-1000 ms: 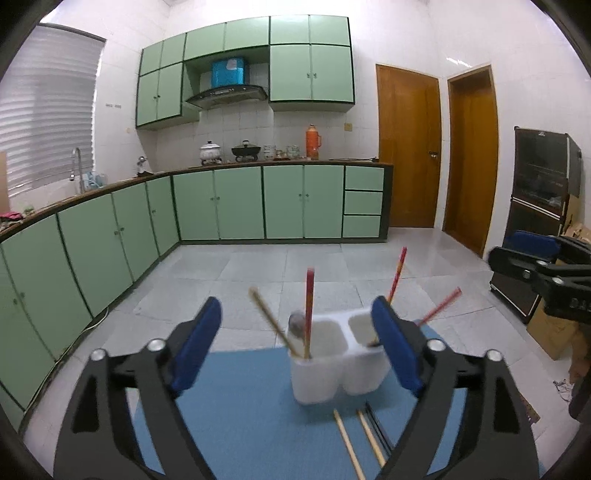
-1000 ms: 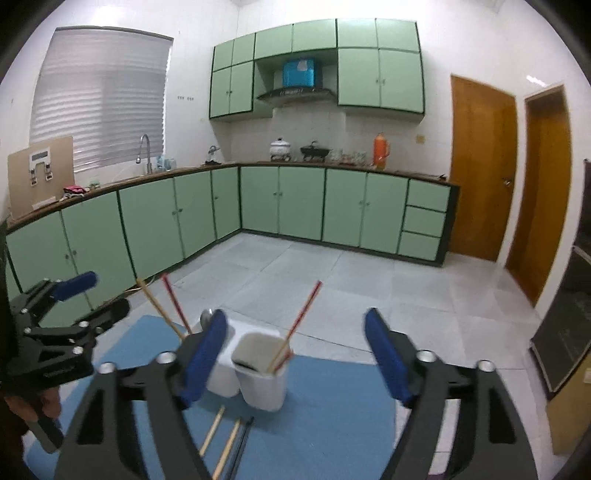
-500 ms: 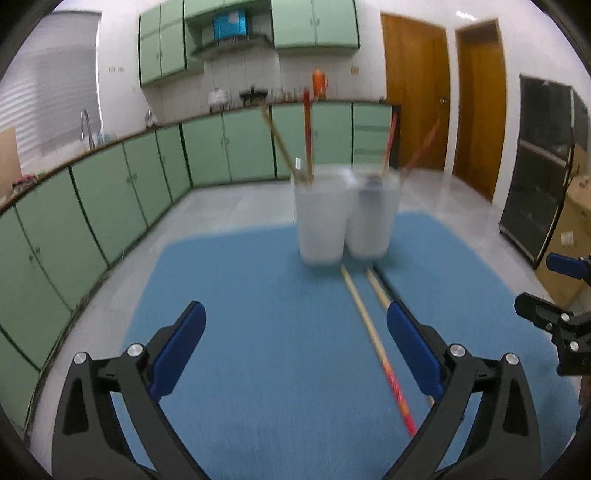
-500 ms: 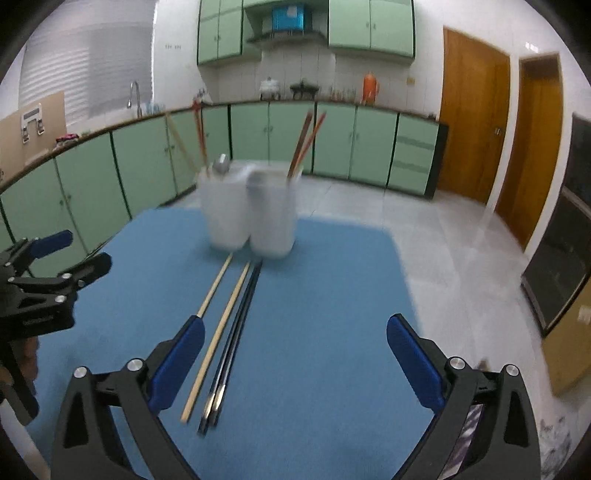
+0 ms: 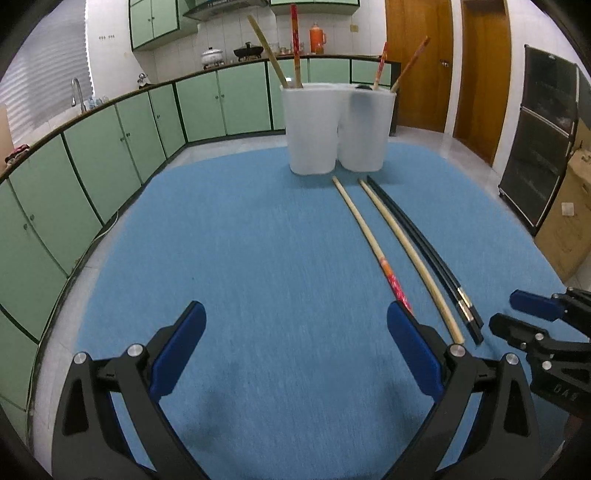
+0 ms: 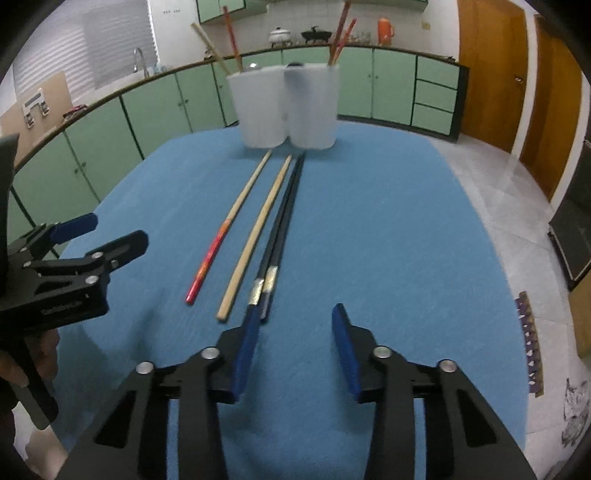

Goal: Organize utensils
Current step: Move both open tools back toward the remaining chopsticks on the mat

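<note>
The blue worktop [image 5: 258, 240] carries a white two-cup holder [image 5: 336, 129] at its far end. Only the right wrist view shows a patterned strip [image 6: 530, 343] on the floor. Four chopsticks [image 6: 258, 229] lie just before the holder. The left claw [image 5: 295, 350] is spread wide and empty; the right claw [image 6: 295, 347] is spread and empty, just behind the black pair [image 6: 280, 229].

Green cabinets [image 5: 240, 99], wooden doors [image 5: 417, 62], orange thermos [image 5: 317, 33], blue mat [image 5: 258, 258]

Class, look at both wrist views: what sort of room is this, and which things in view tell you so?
Most likely a home kitchen. Green cabinets run under a long counter, a sink tap stands by the window, and pots sit at the cooking area beneath wall cupboards.
</note>
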A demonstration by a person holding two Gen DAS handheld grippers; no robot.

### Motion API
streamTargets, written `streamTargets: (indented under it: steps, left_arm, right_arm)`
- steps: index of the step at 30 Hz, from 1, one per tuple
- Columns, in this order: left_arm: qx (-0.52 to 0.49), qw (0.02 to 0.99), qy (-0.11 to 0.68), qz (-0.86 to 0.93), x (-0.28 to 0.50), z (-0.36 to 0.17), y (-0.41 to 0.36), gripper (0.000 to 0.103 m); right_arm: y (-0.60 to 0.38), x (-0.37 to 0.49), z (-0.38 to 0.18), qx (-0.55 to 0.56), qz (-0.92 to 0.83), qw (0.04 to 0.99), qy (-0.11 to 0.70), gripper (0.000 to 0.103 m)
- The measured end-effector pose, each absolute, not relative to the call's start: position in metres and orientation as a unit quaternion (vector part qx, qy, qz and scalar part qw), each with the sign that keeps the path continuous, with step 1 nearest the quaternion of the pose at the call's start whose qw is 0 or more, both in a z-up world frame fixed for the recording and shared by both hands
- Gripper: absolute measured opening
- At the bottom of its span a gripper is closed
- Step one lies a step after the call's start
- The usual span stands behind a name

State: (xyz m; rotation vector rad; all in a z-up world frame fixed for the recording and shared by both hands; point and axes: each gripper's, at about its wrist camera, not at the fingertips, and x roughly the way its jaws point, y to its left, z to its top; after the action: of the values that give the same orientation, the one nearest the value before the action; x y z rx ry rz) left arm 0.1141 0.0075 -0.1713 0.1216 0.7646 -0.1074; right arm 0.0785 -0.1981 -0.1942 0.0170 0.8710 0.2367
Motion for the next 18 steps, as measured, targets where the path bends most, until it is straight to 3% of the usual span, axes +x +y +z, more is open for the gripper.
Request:
streamTargets:
  steps: [11,18]
  left_arm:
    - [0.050,0.921,0.383,-0.048,0.115,-0.176,0.008,0.096]
    - [0.049,0.920,0.384,-0.063,0.114,-0.175,-0.001,0.096]
  right_arm:
    - [-0.181,0.080,-0.201,-0.008,0.126,0.896,0.425,0.027]
    - [-0.180,0.083,-0.202,-0.009,0.131,0.898,0.419,0.007]
